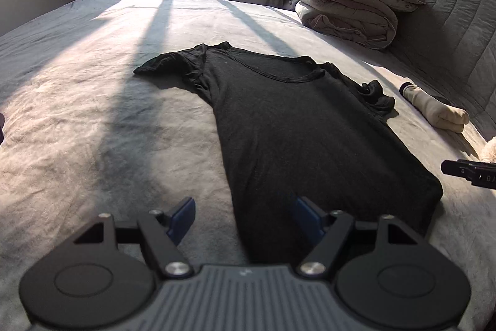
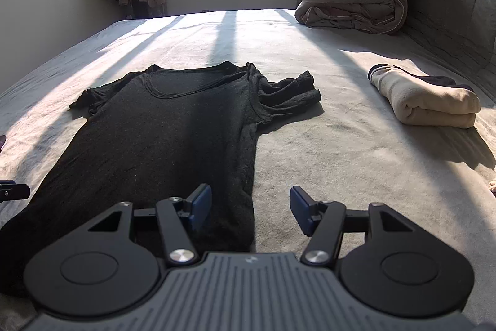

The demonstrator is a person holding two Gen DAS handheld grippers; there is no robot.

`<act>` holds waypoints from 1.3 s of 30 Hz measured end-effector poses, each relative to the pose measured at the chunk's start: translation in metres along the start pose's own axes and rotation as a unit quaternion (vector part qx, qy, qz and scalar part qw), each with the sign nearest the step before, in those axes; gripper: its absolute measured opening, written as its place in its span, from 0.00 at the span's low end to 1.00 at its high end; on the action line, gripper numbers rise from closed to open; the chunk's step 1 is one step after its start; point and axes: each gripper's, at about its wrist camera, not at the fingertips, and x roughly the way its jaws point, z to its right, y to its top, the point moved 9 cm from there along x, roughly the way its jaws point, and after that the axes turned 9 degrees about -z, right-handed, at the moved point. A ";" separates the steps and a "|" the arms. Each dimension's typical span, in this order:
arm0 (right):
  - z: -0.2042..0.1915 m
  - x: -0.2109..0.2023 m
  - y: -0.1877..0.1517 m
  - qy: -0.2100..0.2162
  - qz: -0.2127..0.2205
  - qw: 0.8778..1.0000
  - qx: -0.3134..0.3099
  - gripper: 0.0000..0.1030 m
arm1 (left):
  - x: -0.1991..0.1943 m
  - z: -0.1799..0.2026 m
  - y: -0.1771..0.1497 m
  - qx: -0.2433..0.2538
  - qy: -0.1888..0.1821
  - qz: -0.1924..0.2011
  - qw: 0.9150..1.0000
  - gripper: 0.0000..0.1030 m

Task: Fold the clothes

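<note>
Black and laid flat, the shirt point(image 1: 297, 120) lies face-up along the grey bed point(image 1: 77, 114), collar toward the window, hem toward the camera — spread out, I judge, so its sides can be folded in. The left tongs point(image 1: 245, 216) hang released over the hem's left corner and the right tongs point(image 2: 250, 208) released over its right corner, each straddling a side edge, nothing pinched — likely poised to grip both corners together. A folded cream garment point(image 2: 424, 101) sits well apart to the right.
</note>
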 end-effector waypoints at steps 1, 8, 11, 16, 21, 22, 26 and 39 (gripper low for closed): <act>0.001 -0.002 -0.008 0.006 -0.003 1.000 -0.002 0.61 | -0.008 0.009 -0.004 0.024 -0.016 0.012 1.000 0.71; 0.005 -0.011 -0.042 0.028 -0.014 0.999 -0.034 0.61 | -0.030 0.063 -0.033 0.141 -0.123 0.039 0.982 0.71; 0.005 -0.008 -0.052 0.032 -0.028 0.998 -0.048 0.61 | -0.020 0.085 -0.045 0.177 -0.147 0.020 0.973 0.70; -0.007 0.010 -0.054 0.008 -0.039 0.994 -0.100 0.61 | 0.011 0.104 -0.061 0.216 -0.132 -0.015 0.967 0.54; -0.016 0.022 -0.042 -0.001 -0.035 0.993 -0.116 0.61 | 0.016 0.100 -0.048 0.189 -0.127 -0.015 0.974 0.05; -0.018 0.024 -0.039 0.001 -0.039 0.993 -0.114 0.61 | 0.017 0.097 -0.044 0.175 -0.132 -0.019 0.975 0.03; -0.026 0.030 -0.023 0.024 -0.050 0.994 -0.092 0.25 | 0.019 0.084 -0.022 0.112 -0.161 -0.025 0.980 0.03; -0.034 0.048 0.044 0.070 -0.003 0.997 0.030 0.20 | 0.055 0.016 0.065 -0.028 -0.117 0.012 0.993 0.03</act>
